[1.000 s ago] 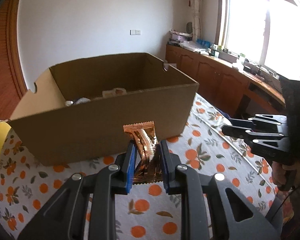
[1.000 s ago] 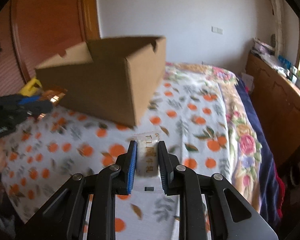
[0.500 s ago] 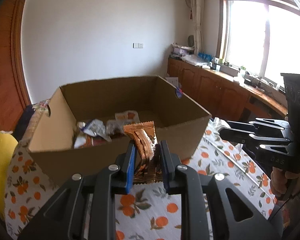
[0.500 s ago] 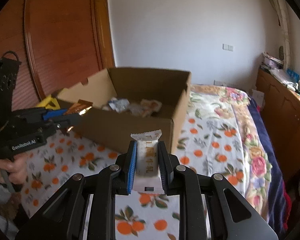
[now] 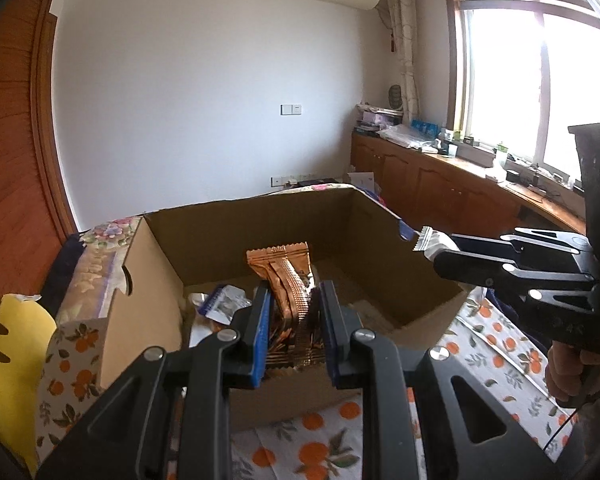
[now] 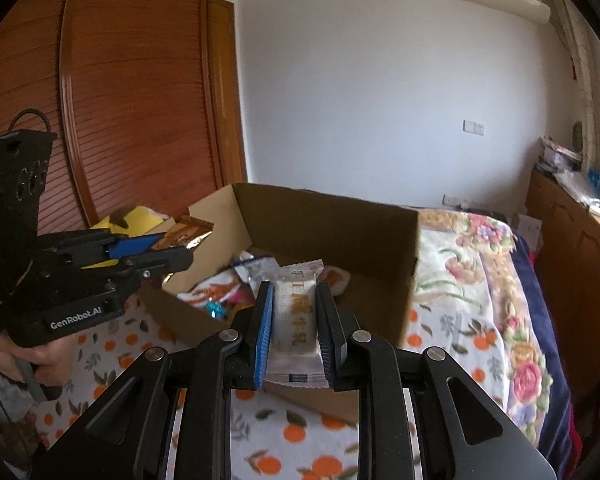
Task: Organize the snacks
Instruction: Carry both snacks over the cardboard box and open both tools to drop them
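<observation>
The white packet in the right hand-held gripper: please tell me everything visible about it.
The white packet is a small glossy pillow-style wrapper with crimped ends, gold characters and a small dark mark at its lower end. It stands upright, clamped by the right hand-held gripper, above the near edge of the box. Only the blue pads touch it.

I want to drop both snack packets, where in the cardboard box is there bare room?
Inside the brown cardboard box, the bare floor by the far and right walls is free. The near left corner is crowded with loose wrappers.
</observation>
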### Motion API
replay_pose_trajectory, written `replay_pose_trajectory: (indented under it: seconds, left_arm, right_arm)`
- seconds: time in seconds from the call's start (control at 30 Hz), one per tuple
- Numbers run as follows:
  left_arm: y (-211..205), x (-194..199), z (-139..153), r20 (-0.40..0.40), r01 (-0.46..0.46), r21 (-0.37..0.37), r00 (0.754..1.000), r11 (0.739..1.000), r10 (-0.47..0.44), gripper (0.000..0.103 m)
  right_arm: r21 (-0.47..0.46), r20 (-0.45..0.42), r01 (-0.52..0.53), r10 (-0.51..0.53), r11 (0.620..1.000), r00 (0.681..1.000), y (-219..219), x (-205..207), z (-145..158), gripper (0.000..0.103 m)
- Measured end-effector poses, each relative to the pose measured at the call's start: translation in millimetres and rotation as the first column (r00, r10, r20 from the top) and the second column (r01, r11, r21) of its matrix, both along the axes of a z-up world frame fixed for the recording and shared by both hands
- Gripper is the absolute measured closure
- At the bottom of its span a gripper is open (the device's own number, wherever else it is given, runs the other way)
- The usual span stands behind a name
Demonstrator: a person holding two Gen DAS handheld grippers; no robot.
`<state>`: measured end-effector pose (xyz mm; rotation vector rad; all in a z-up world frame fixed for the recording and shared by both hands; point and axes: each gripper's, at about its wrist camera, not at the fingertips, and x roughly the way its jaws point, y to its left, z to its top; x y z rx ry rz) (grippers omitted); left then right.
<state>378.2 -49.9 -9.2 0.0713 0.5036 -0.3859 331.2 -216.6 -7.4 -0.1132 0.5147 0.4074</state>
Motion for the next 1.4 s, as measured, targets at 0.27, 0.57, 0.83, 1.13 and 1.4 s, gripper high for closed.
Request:
replay_pose_trajectory:
  seconds: [0.27,0.57,0.83,1.13,1.4]
  left_arm:
    - [14.9,32.2,-16.9,-0.031,-0.038,-0.019,0.999,0.999,0.037,0.083]
    - [23.8,46.5,-39.5,-0.079,-0.051,-0.039,0.996,0.998,0.048,0.082]
    - [26.6,50.4,-46.9,-0.078,-0.060,-0.044,0.995,0.997,0.057,0.074]
    - [24.8,47.8,-48.2,-0.060,-0.060,-0.042,0.997,0.997,0.058,0.066]
    - [26.9,41.2,-39.5,-0.055,-0.092,-0.024,0.994,0.995,0.091,0.066]
  right_arm:
    - [-0.015,-0.010,-0.010,0.010,1.000,1.000,17.8,30.3,-11.0,0.084]
    - [-0.049,-0.048,-0.003,0.001,0.999,0.999,29.6,55.1,-35.7,0.084]
    - [-0.037,-0.078,0.002,-0.004,0.999,0.997,33.9,67.3,-46.1,0.083]
    - [-0.012,-0.106,0.021,-0.022,1.000,0.994,24.7,70.6,-48.1,0.070]
    - [-0.013,-0.093,0.039,-0.040,0.999,0.995,25.8,52.5,-36.4,0.069]
